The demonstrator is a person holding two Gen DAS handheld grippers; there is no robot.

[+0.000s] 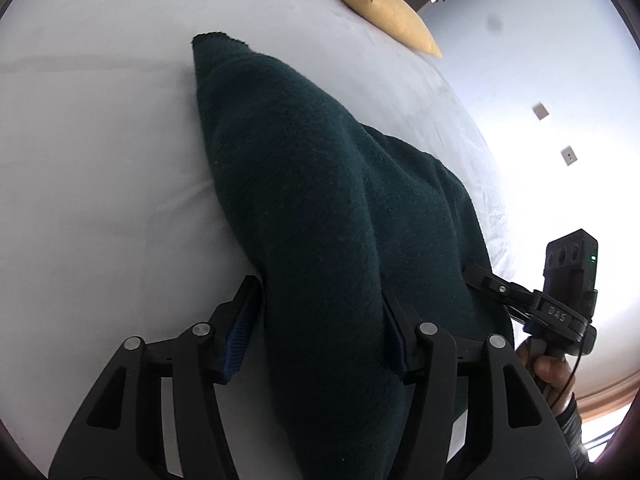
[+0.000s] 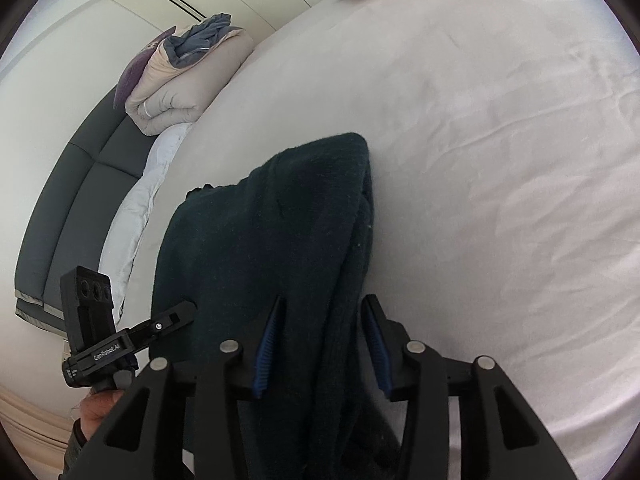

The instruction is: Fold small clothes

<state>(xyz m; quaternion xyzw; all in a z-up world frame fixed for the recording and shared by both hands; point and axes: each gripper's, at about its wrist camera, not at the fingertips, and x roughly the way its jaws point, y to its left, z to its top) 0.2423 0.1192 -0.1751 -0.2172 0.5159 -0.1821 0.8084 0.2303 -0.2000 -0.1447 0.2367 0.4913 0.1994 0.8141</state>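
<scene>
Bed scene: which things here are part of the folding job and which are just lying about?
In the job:
dark green garment
left tool
right tool
white bed sheet

Lying about:
yellow pillow
folded beige duvet
grey-blue cloth

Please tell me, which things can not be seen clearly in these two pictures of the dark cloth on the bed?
- Near end of the dark green fleece garment: cut off by the bottom edge in both wrist views.
- Grip of the left gripper and right gripper: cloth fills each gap, so pad contact is hidden.
- What garment it is: bunched folds hide its shape.
- Printed text on the yellow cushion: too small.
- White bed sheet beneath: covered.
</scene>
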